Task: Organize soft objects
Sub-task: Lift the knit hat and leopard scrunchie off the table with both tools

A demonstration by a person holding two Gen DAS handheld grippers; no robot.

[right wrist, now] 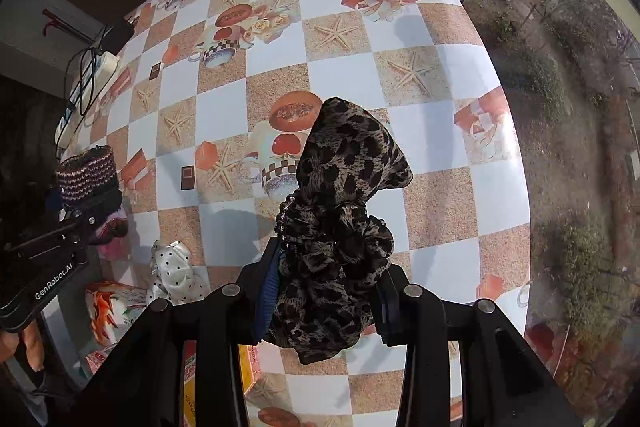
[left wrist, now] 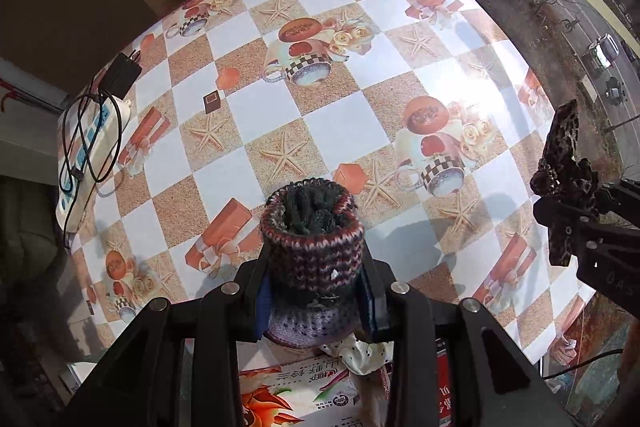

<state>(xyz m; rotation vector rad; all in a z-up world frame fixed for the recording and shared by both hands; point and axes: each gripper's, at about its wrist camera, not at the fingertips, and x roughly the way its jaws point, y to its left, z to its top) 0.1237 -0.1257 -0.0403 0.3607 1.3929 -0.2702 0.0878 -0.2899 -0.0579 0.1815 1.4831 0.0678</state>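
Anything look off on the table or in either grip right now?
Nothing is spilled or damaged. The left gripper holds the knitted piece squarely. The leopard-print scrunchie sits in the right gripper with a loose flap sticking out past the fingers.

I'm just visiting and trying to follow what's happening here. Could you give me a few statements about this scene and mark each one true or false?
1. The left gripper is closed on a knitted striped sock. True.
2. The right gripper is empty. False: it grips a leopard-print scrunchie.
3. Both held items are lifted clear of the tablecloth. True.
4. The tablecloth is plain blue. False: it is checkered white and sandy, with starfish, cups and gift boxes printed on it.
5. A white polka-dot fabric piece lies near the table's edge. True.
6. A power strip sits in the middle of the table. False: it is at the table's left edge.
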